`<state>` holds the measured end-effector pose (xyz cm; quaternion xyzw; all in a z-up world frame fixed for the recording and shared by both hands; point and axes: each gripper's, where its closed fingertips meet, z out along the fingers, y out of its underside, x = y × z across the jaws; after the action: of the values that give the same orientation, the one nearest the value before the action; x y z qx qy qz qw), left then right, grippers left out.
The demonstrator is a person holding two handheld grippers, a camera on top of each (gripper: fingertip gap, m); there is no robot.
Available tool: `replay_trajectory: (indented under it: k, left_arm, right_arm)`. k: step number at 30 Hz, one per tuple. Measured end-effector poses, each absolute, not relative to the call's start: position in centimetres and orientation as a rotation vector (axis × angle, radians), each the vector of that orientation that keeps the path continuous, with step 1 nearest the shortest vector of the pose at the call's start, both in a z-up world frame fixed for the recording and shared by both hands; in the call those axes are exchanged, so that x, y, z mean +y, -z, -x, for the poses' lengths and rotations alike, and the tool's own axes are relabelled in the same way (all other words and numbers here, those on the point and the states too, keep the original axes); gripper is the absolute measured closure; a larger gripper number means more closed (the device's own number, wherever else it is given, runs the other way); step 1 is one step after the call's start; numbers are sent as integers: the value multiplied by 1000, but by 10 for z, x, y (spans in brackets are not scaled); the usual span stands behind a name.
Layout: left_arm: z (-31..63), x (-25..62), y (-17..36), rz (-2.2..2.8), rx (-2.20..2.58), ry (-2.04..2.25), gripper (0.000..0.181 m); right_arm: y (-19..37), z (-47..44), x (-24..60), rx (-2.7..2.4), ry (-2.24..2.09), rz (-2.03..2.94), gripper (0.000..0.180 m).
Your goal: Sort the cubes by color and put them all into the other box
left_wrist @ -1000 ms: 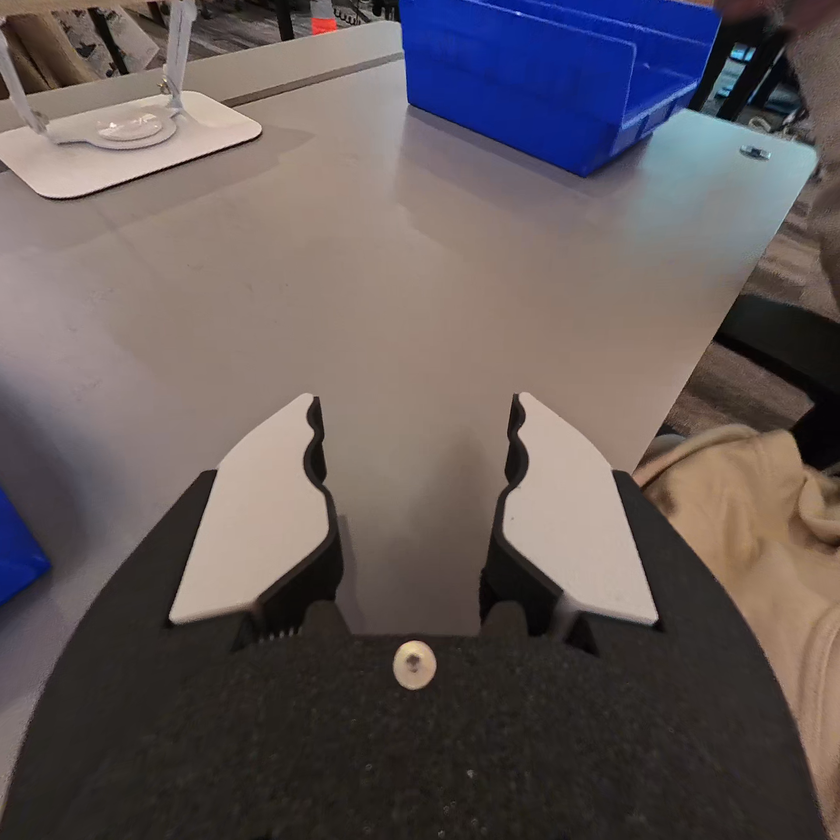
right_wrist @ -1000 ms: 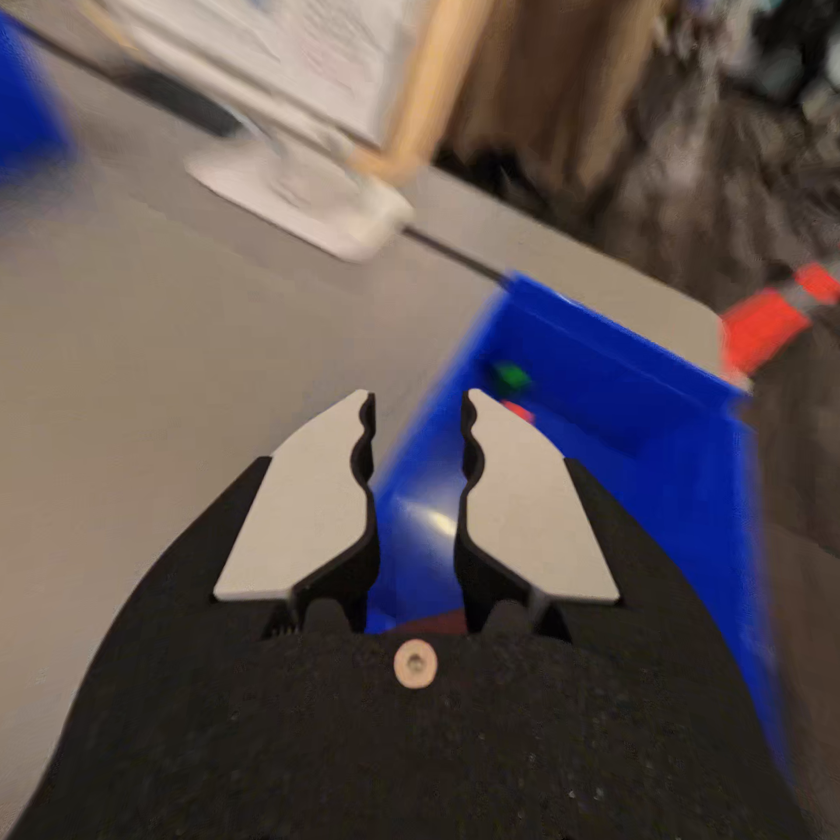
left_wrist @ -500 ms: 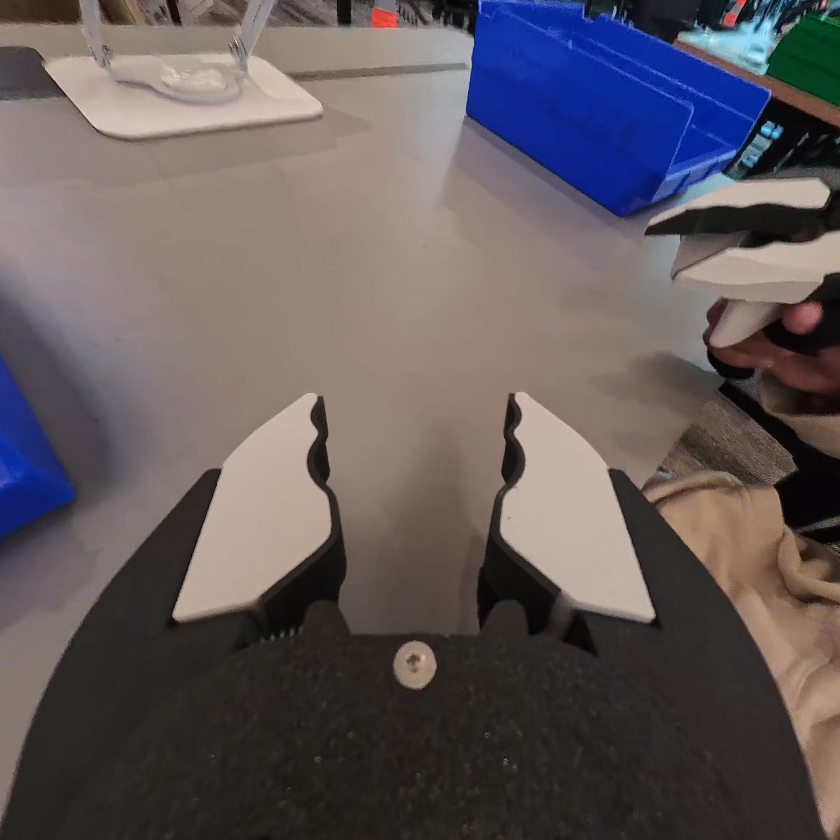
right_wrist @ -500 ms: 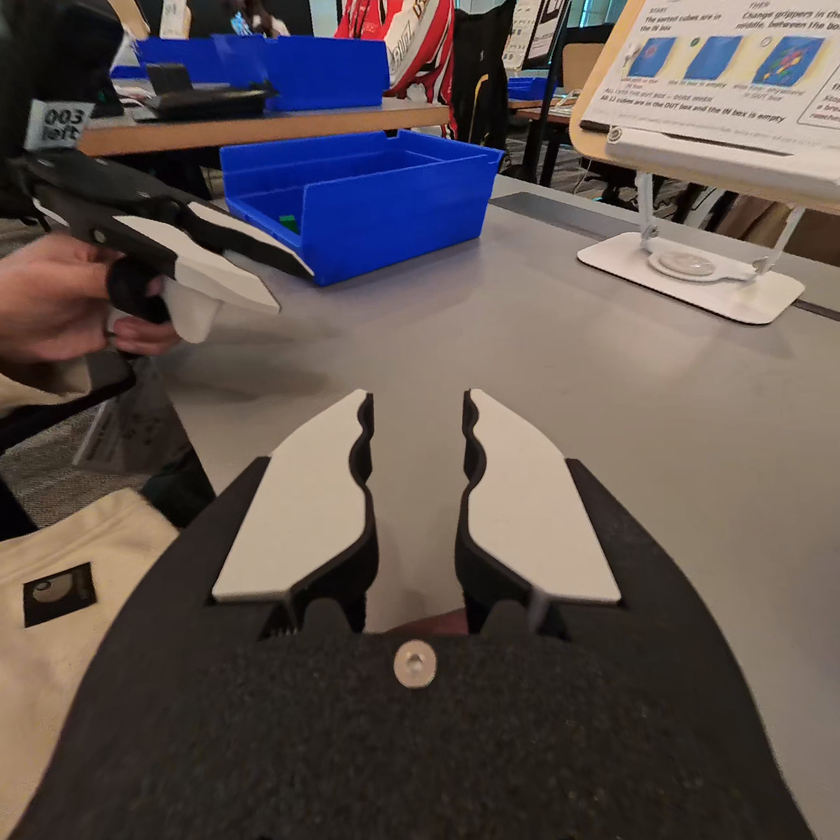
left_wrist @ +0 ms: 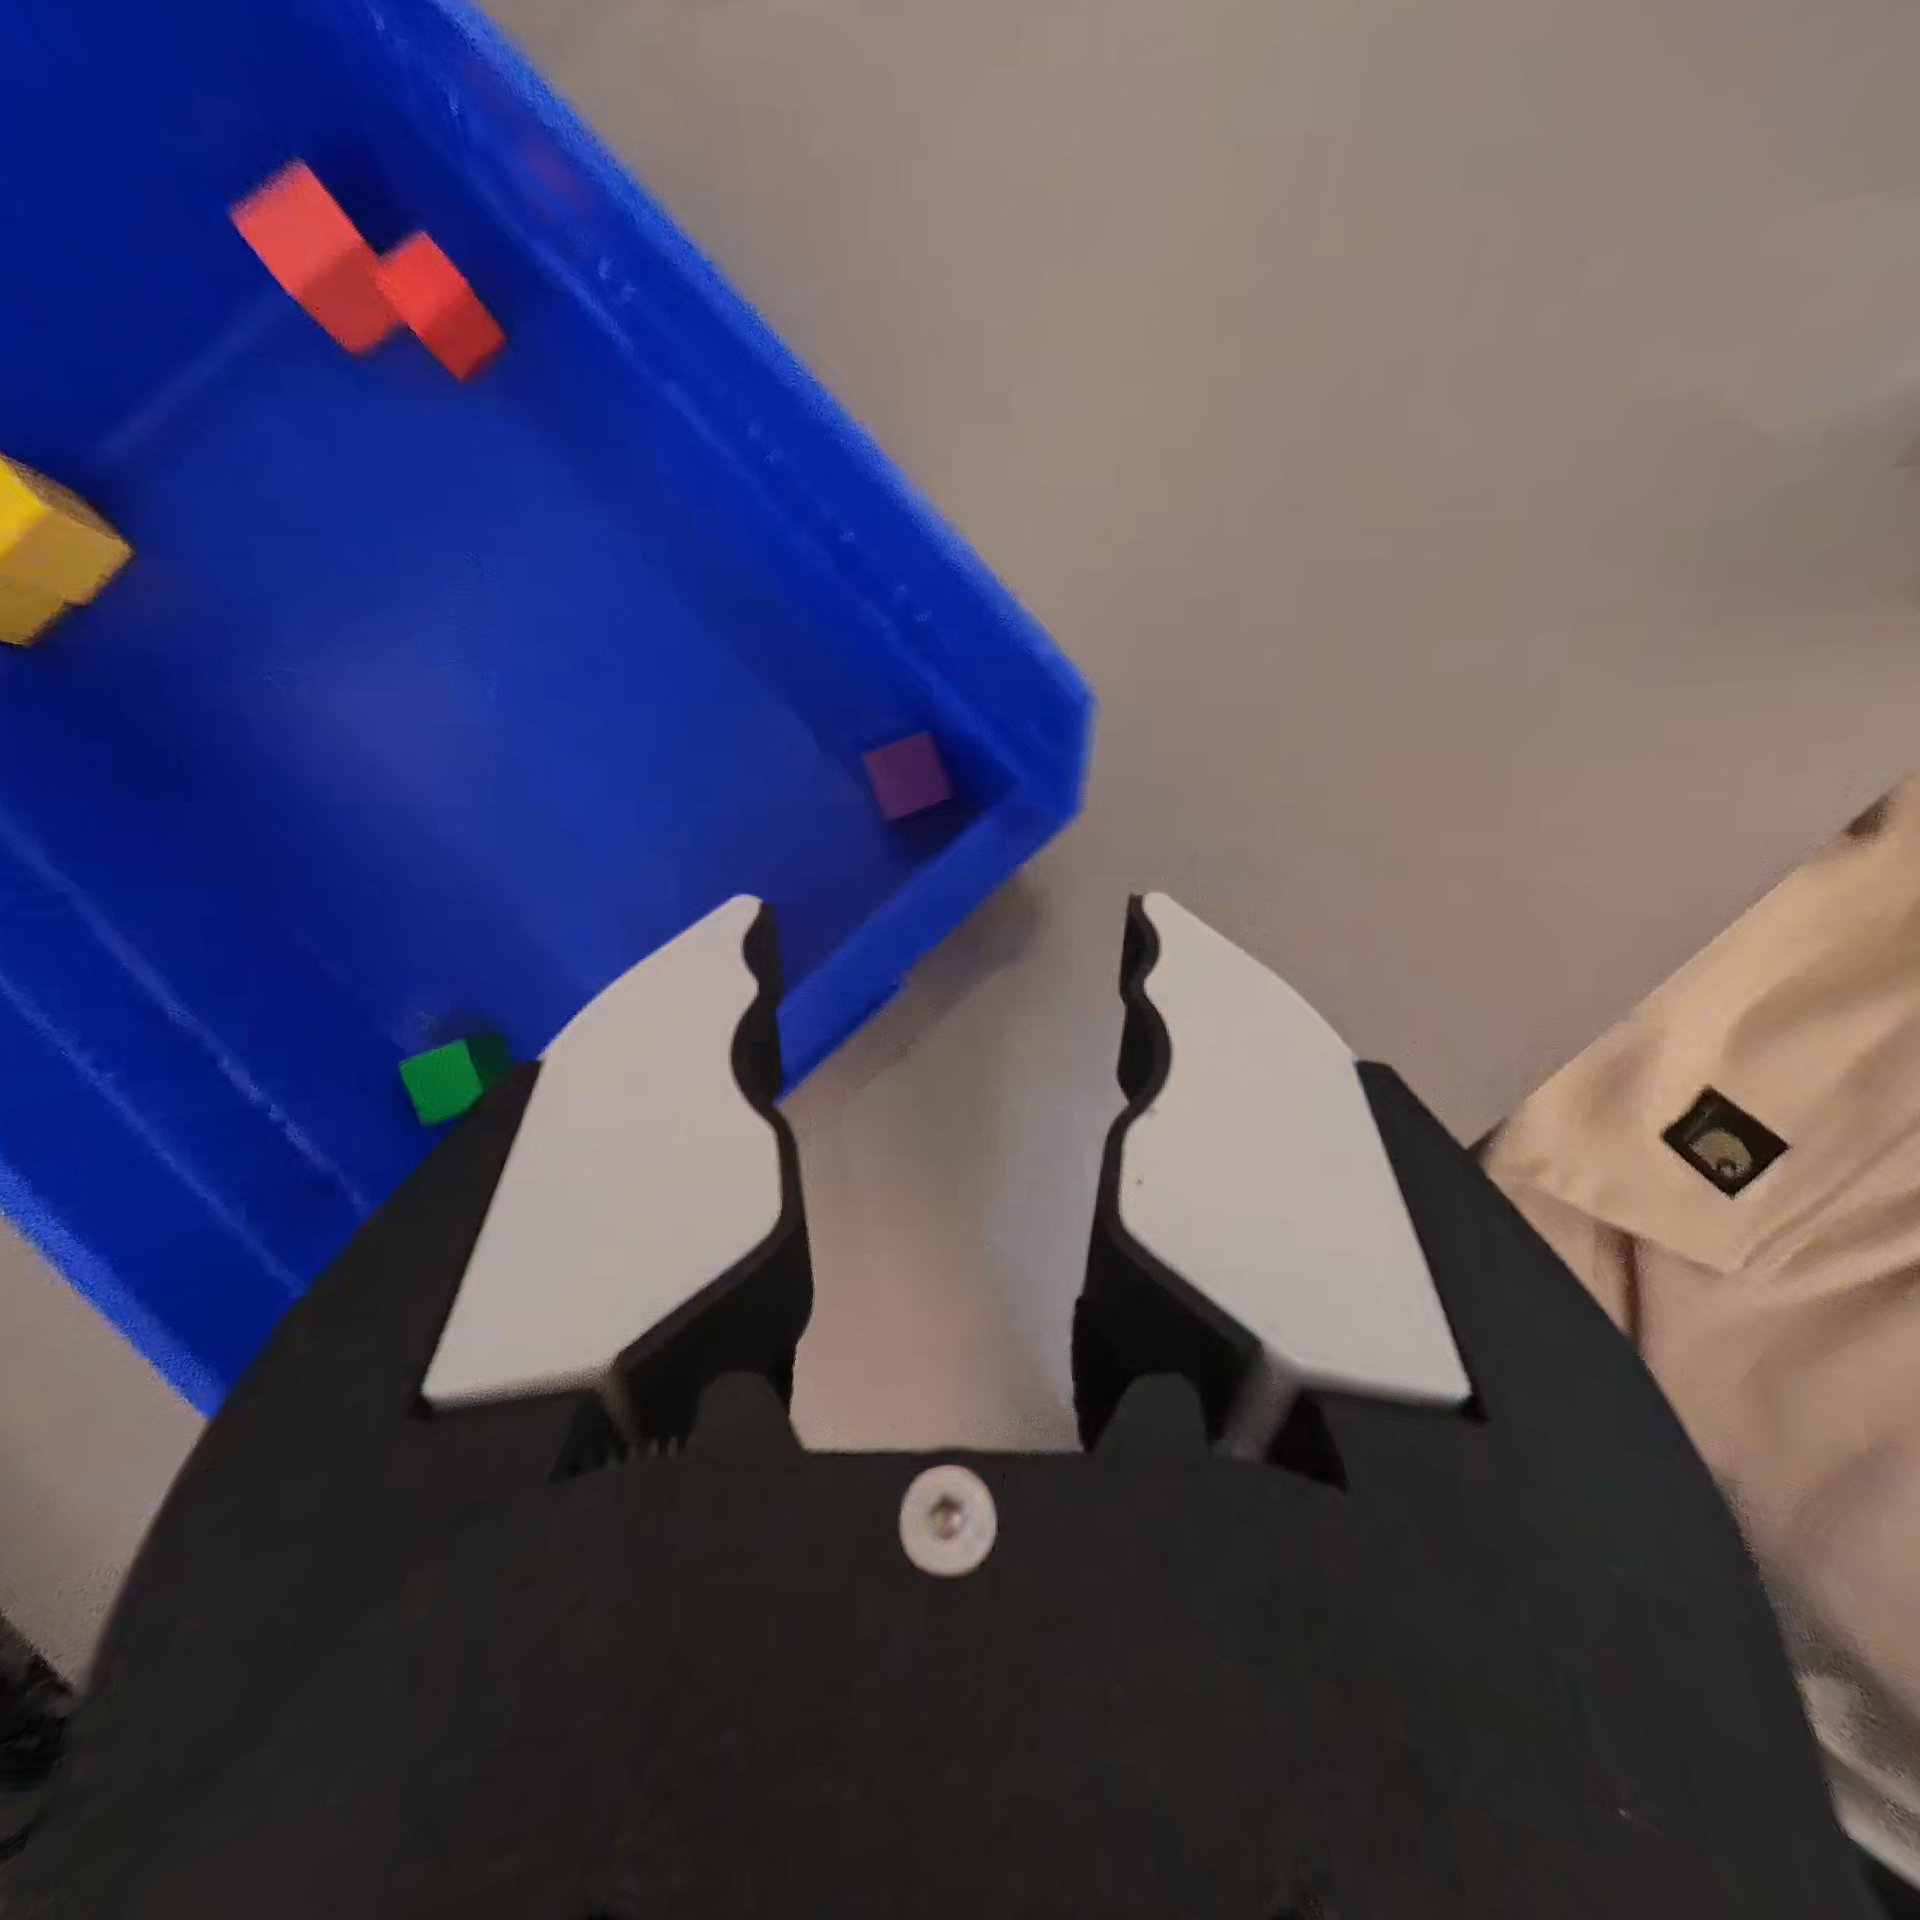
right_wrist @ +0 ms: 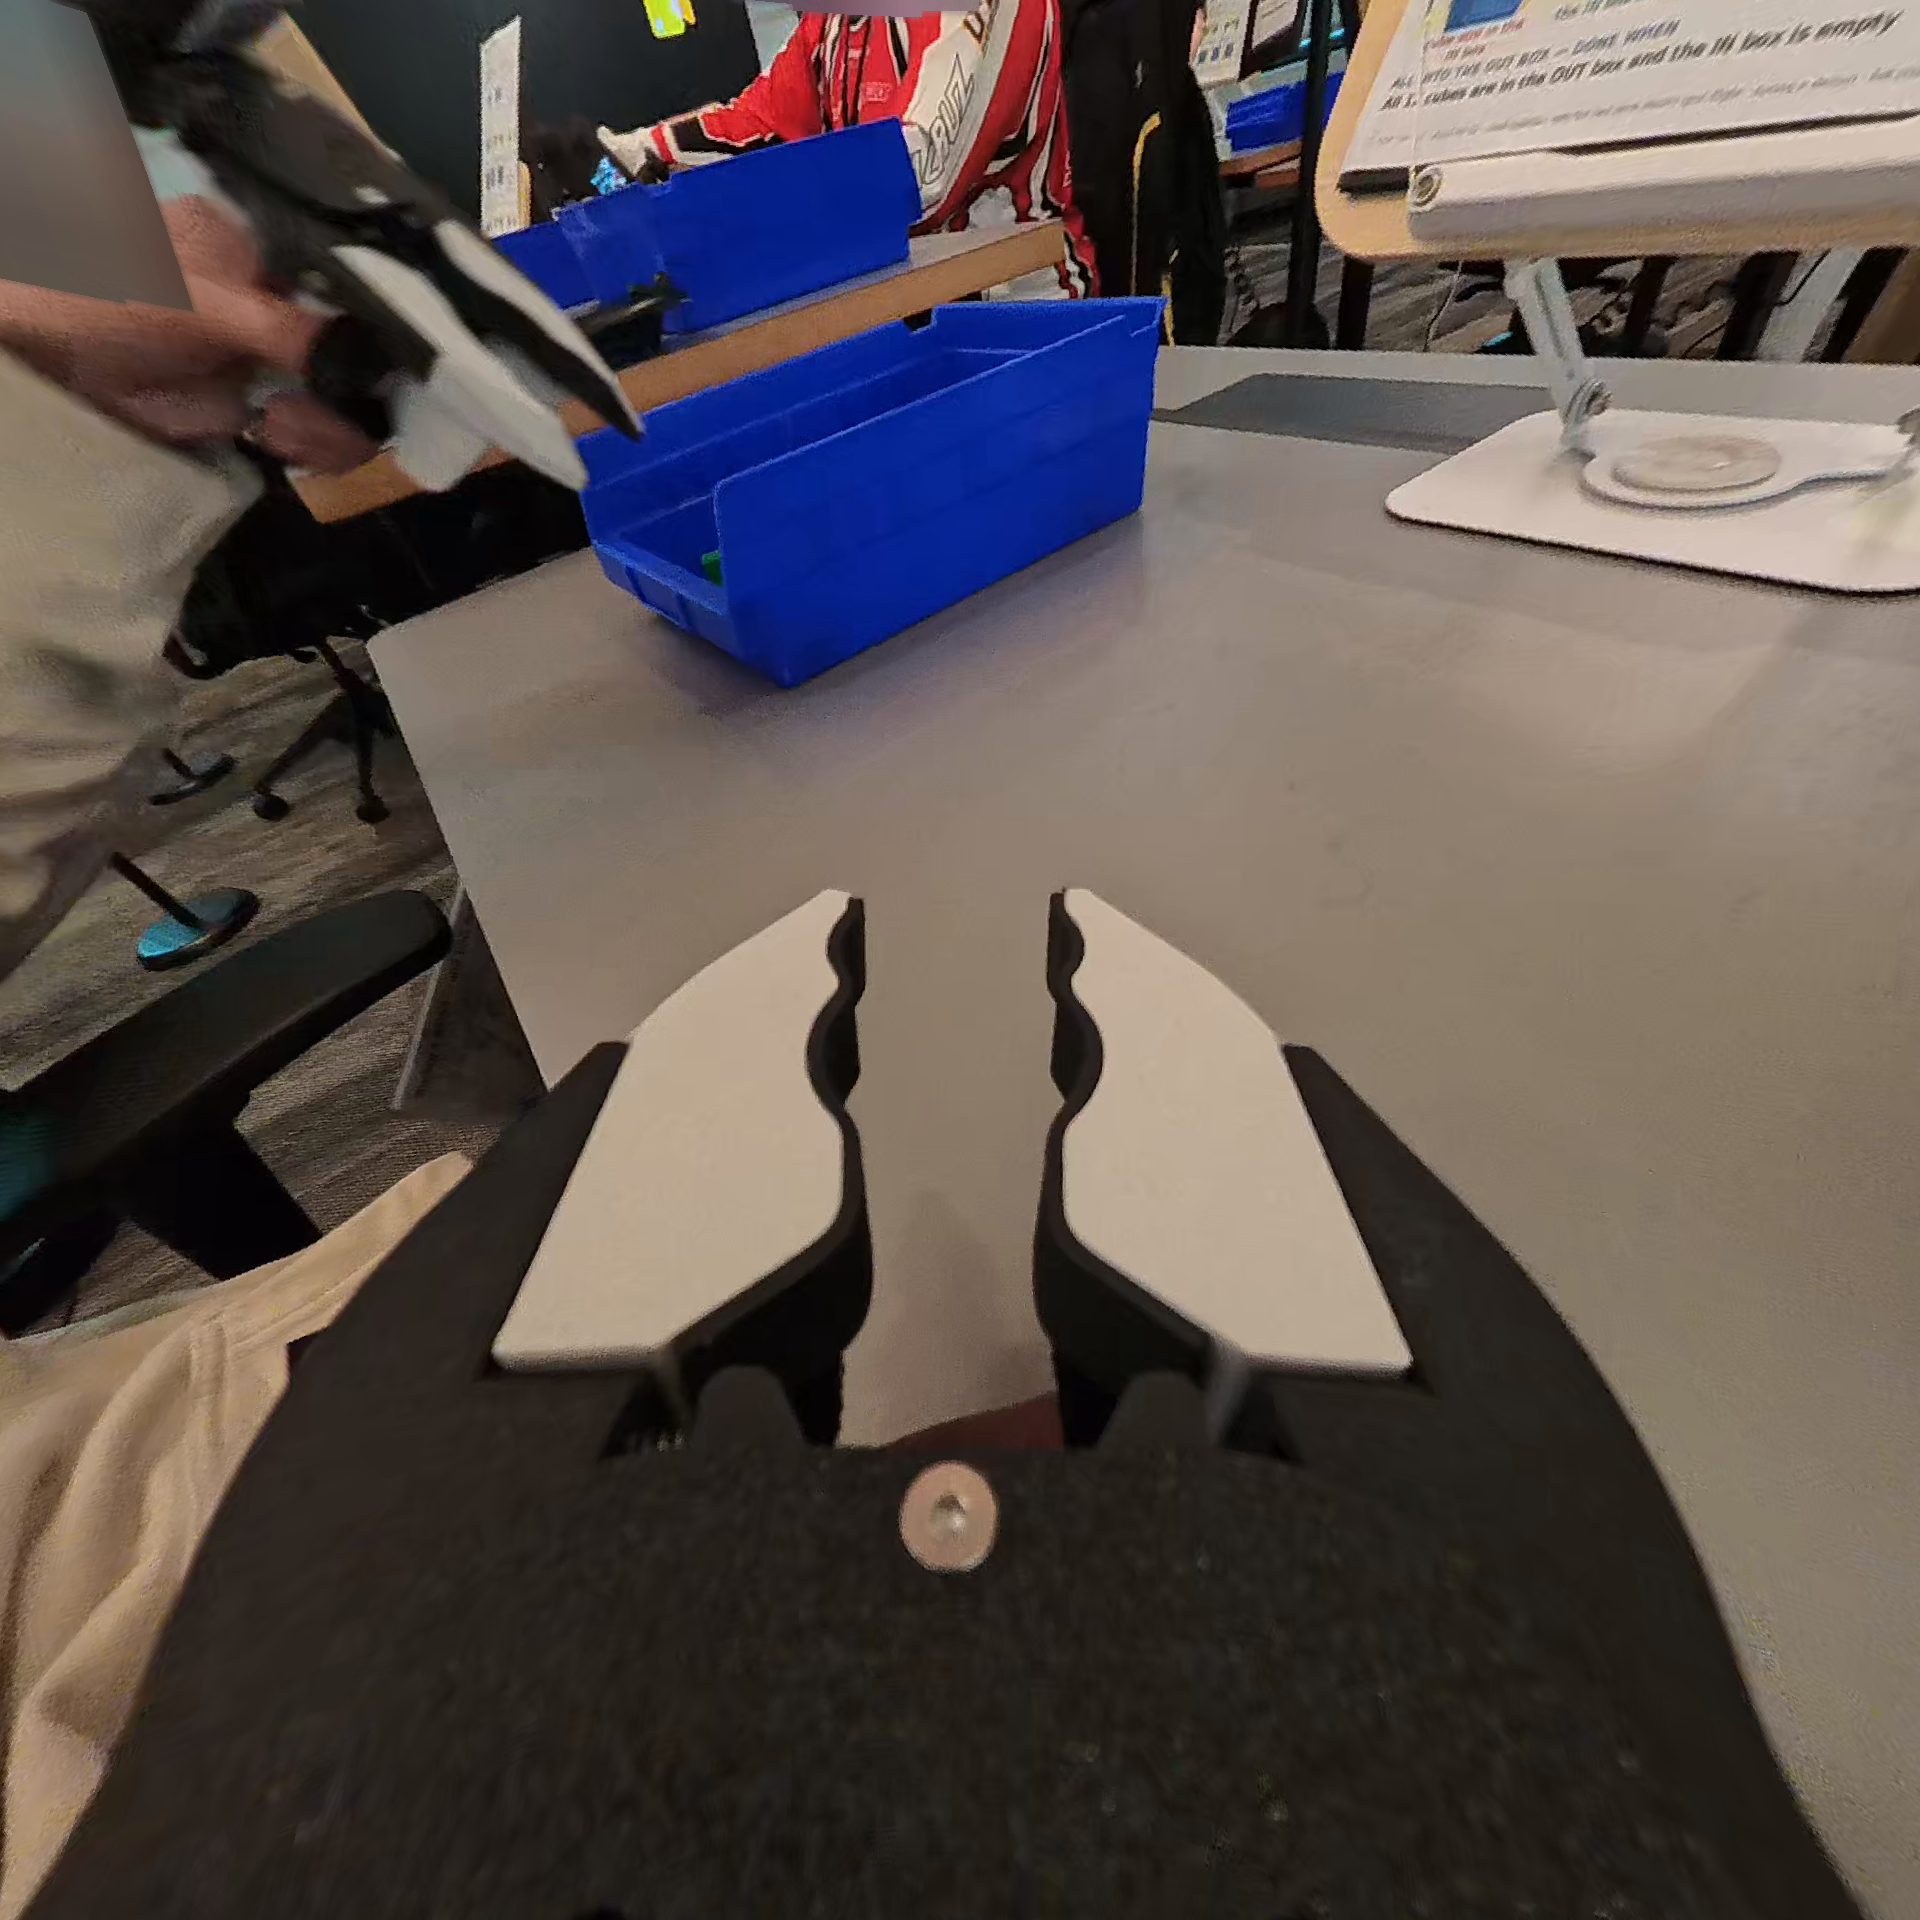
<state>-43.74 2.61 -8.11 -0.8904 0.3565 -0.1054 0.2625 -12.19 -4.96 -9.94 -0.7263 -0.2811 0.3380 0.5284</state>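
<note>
In the left wrist view a blue box [left_wrist: 935, 665] lies below and to the left. It holds two red cubes [left_wrist: 364, 270], a yellow cube [left_wrist: 47, 556], a purple cube [left_wrist: 906, 774] and a green cube [left_wrist: 445, 1081]. My left gripper [left_wrist: 945, 914] is open and empty, pointing down over the box's near corner. My right gripper [right_wrist: 956, 902] is open with a narrow gap and empty, low over the grey table [right_wrist: 1351, 779]. Its view shows a blue box [right_wrist: 914, 520] with a green cube [right_wrist: 712, 566] and the left gripper [right_wrist: 499, 343] held above it.
A white stand base [right_wrist: 1662, 499] carrying a tilted instruction board stands at the table's far right. The table edge [right_wrist: 436, 831] runs along the left, with a black chair [right_wrist: 208, 1039] beyond. Beige clothing [left_wrist: 1714, 1195] lies close beside both grippers. Another table with blue boxes [right_wrist: 779, 229] stands behind. The grippers' ends are close to 35 cm from one another.
My left gripper has swung left and tipped down, so the blue box with cubes now fills its view. In the right wrist view it has risen and tilted. The right gripper has barely moved.
</note>
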Motion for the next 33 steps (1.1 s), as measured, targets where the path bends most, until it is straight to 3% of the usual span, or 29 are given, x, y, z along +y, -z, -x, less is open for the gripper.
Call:
replay_trajectory:
  k: [6, 14, 15, 18, 23, 33]
  left_arm:
    - [435, 73, 132, 2797, 961, 517, 121]
    - [433, 80, 175, 2946, 997, 544, 120]
    - [432, 79, 177, 2946, 1013, 550, 127]
    - [433, 78, 178, 2942, 1026, 519, 123]
    - [433, 66, 179, 2990, 1084, 546, 157]
    - [457, 85, 175, 2940, 1089, 389, 159]
  right_arm:
    - [108, 123, -46, -682, -789, 1772, 147]
    - [113, 114, -42, -632, -846, 1801, 148]
    - [113, 115, -42, -630, -862, 1803, 148]
    - [115, 118, -43, -643, -872, 1811, 148]
    - [118, 124, -46, -687, -845, 1815, 148]
    - [112, 122, -48, -686, -833, 1801, 148]
